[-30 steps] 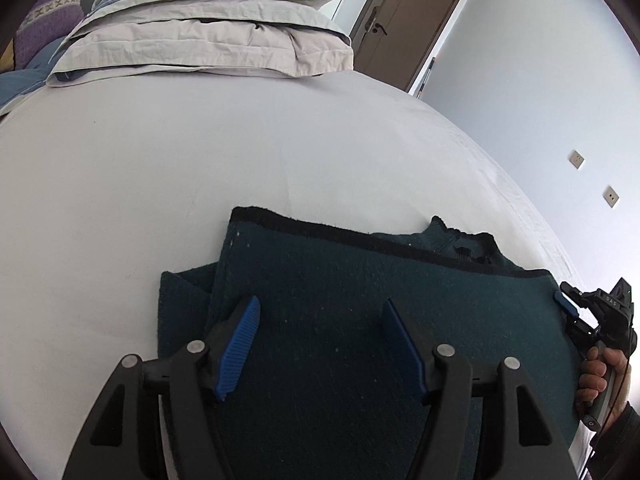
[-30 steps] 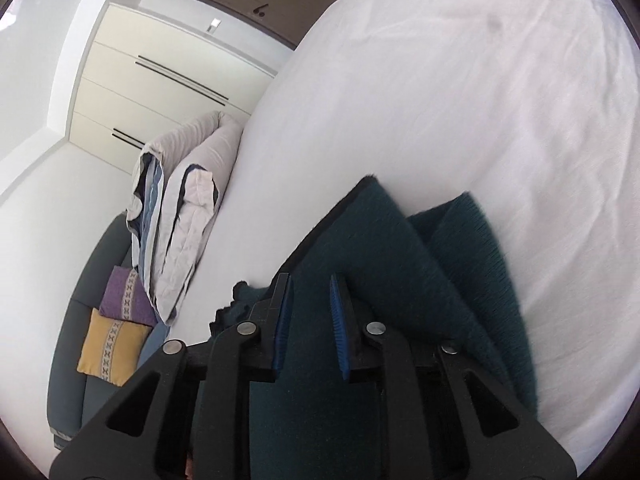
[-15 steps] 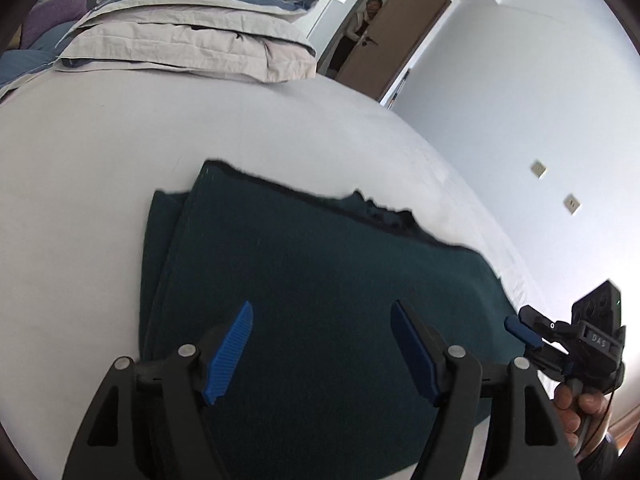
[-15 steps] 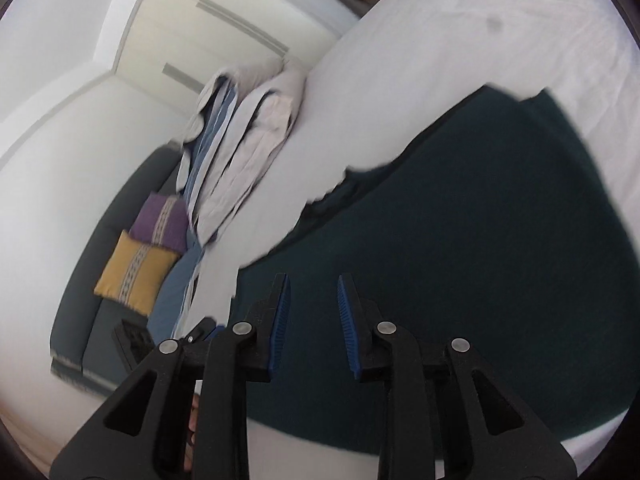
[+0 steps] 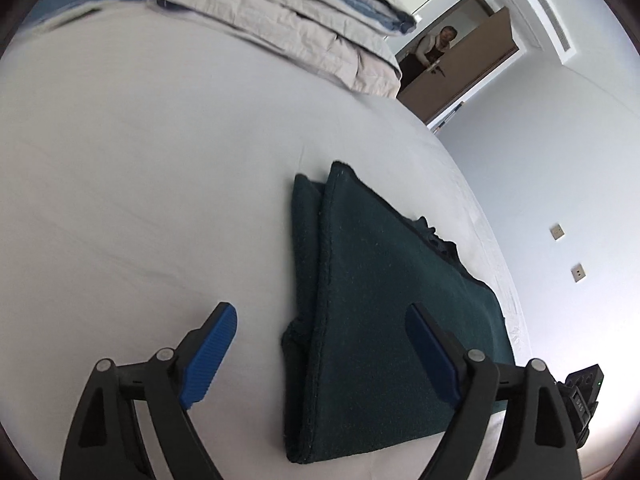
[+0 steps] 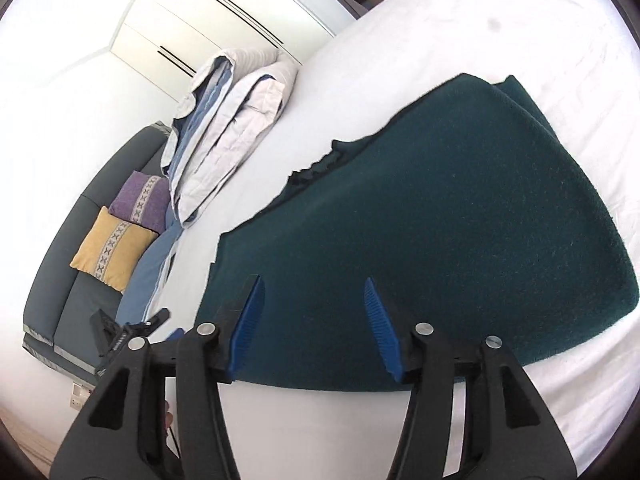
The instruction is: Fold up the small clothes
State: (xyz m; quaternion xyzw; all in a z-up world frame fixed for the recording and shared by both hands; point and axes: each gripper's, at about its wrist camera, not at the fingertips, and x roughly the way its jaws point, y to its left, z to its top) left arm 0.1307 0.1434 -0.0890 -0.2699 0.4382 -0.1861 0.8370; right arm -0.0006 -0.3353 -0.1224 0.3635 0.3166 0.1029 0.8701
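Observation:
A dark teal garment (image 5: 380, 320) lies folded flat on the white bed (image 5: 160, 200), with layered edges along its left side. My left gripper (image 5: 320, 344) hovers over that left edge, its jaws opening wide with nothing pinched between its blue pads (image 5: 212, 356). In the right wrist view the same garment (image 6: 440, 220) spreads ahead. My right gripper (image 6: 314, 300) hangs over its near edge, jaws opening, and grips no cloth. Each gripper shows at the edge of the other's view: the right gripper (image 5: 580, 396) and the left gripper (image 6: 120, 332).
A stack of folded bedding (image 5: 300, 28) sits at the far end of the bed. A dark sofa with a purple cushion (image 6: 140, 200) and a yellow cushion (image 6: 112, 248) stands beside the bed. A person (image 5: 432, 48) stands in the doorway.
The right gripper went from nearly shut at the cloth to open, and the garment now lies flat. The left gripper widened and shifted left, so the garment's left edge sits between its fingers.

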